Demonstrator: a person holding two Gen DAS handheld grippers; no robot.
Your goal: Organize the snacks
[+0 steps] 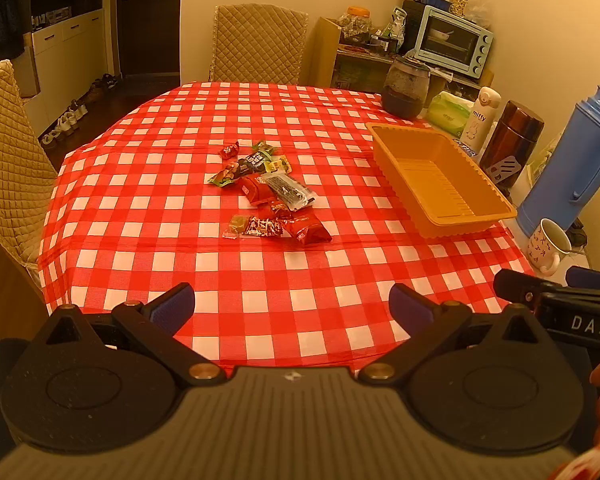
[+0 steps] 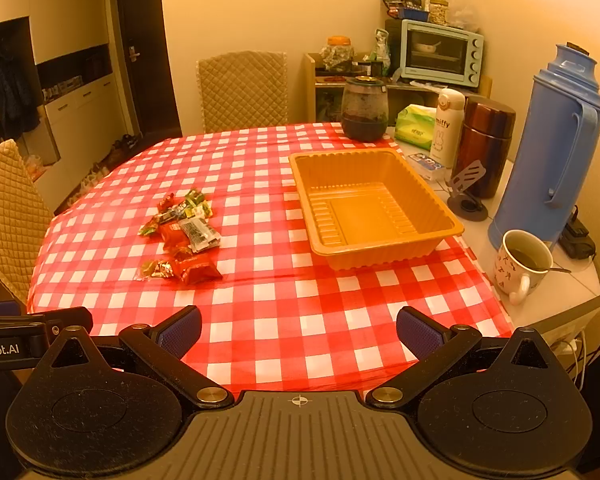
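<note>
A loose pile of wrapped snacks [image 1: 268,192] [image 2: 182,232] lies near the middle of the red-and-white checked tablecloth [image 1: 228,276]. An empty orange plastic tray [image 1: 440,184] [image 2: 368,210] sits to its right. My left gripper [image 1: 292,308] hovers over the near edge of the table, open, nothing between its blue pads. My right gripper [image 2: 299,330] is likewise open and empty, back from the tray and the snacks. In the left wrist view, part of the right gripper [image 1: 556,300] shows at the right edge.
Along the right side stand a blue thermos jug [image 2: 552,148], a mug with a spoon [image 2: 520,264], a brown flask [image 2: 484,144], a white bottle [image 2: 446,128], tissues [image 2: 414,126] and a dark jar [image 2: 364,108]. Quilted chairs [image 1: 256,44] [image 1: 8,152] stand at the far and left sides.
</note>
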